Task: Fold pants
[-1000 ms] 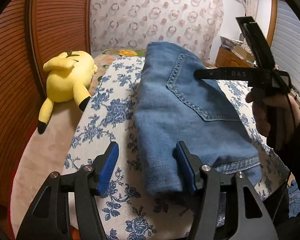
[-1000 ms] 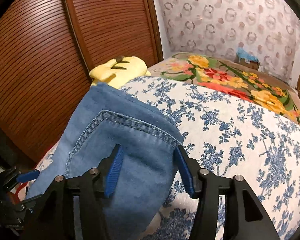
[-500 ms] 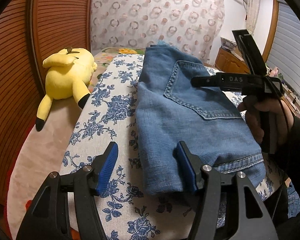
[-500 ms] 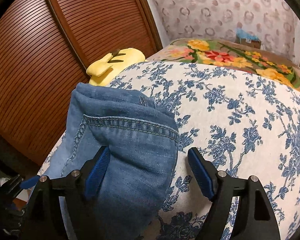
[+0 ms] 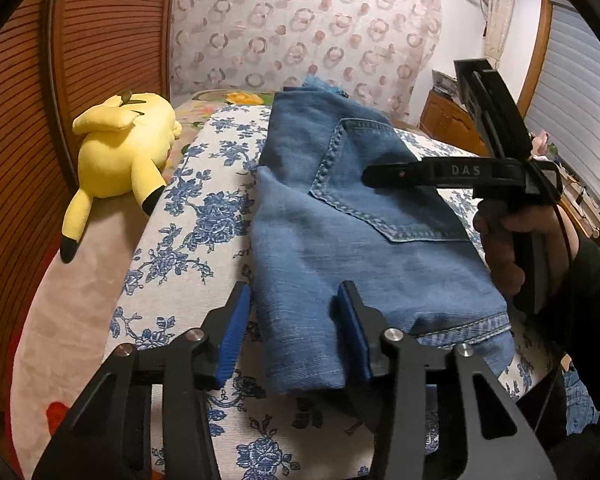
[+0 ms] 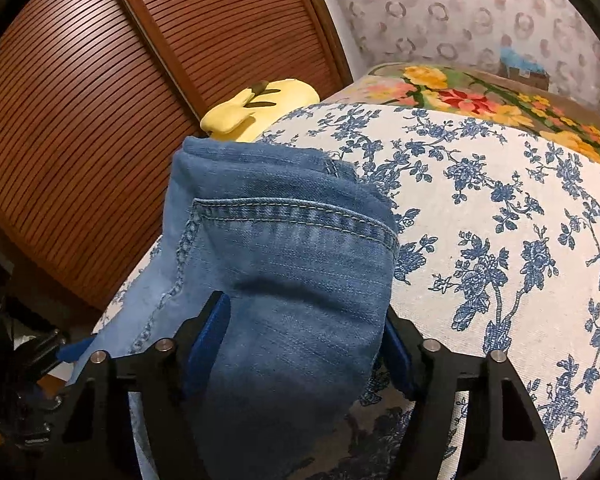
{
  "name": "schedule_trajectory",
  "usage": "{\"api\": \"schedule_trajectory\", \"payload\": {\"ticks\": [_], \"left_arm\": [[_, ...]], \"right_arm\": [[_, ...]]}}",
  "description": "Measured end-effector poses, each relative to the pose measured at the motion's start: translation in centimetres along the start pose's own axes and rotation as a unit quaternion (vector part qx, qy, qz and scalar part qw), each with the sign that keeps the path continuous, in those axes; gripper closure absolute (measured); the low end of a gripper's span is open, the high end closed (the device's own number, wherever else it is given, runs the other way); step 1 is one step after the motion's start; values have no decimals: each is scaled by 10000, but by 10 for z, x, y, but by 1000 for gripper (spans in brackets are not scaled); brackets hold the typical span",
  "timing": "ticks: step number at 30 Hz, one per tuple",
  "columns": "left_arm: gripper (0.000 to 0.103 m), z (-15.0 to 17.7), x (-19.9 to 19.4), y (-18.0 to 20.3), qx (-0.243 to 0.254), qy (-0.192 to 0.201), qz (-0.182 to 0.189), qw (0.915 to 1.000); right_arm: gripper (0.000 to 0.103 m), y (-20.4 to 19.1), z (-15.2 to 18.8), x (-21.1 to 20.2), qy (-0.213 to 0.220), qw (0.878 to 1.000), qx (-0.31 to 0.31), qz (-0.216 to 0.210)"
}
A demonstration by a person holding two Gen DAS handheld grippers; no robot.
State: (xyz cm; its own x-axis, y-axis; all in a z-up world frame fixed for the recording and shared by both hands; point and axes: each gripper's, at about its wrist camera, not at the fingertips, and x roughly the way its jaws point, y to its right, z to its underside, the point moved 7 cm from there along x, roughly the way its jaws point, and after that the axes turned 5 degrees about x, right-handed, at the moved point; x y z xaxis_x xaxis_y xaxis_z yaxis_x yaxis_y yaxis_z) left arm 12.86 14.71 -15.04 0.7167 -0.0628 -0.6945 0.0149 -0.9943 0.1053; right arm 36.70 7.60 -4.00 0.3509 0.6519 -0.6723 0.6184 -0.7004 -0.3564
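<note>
The blue denim pants (image 5: 352,220) lie folded into a compact stack on the floral bedspread, back pocket up. My left gripper (image 5: 294,334) is open, its two blue pads straddling the stack's near left corner. My right gripper (image 6: 306,346) is open, with the folded pants (image 6: 284,264) lying between its blue pads; the right pad is partly hidden by the denim. The right gripper (image 5: 380,172) also shows in the left wrist view, held by a hand over the stack's right side.
A yellow plush toy (image 5: 120,152) lies at the bed's left edge by the slatted wooden doors (image 6: 100,92). A colourful flowered blanket (image 6: 480,100) covers the far end of the bed. The white and blue bedspread (image 6: 500,220) stretches to the right.
My left gripper has shifted right so its pads now straddle the stack's corner. My right gripper opened wider and moved forward over the pants' edge.
</note>
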Motion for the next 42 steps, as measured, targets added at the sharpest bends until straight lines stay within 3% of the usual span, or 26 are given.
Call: {"api": "schedule_trajectory", "payload": {"ticks": [2, 6, 12, 24, 42], "left_arm": [[59, 1, 1, 1, -12, 1, 23, 10000], [67, 1, 5, 6, 63, -20, 115, 9999], [85, -3, 3, 8, 102, 30, 281, 9995], [89, -33, -22, -22, -211, 515, 140, 9983], [89, -80, 7, -104, -649, 582, -291, 9958]], "right_arm": [[42, 0, -1, -1, 1, 10000, -12, -29], [66, -4, -3, -9, 0, 10000, -65, -68], [79, -24, -13, -22, 183, 9991, -371, -10], [82, -63, -57, -30, 413, 9946, -848, -432], [83, -70, -138, 85, 360, 9892, -922, -1083]]}}
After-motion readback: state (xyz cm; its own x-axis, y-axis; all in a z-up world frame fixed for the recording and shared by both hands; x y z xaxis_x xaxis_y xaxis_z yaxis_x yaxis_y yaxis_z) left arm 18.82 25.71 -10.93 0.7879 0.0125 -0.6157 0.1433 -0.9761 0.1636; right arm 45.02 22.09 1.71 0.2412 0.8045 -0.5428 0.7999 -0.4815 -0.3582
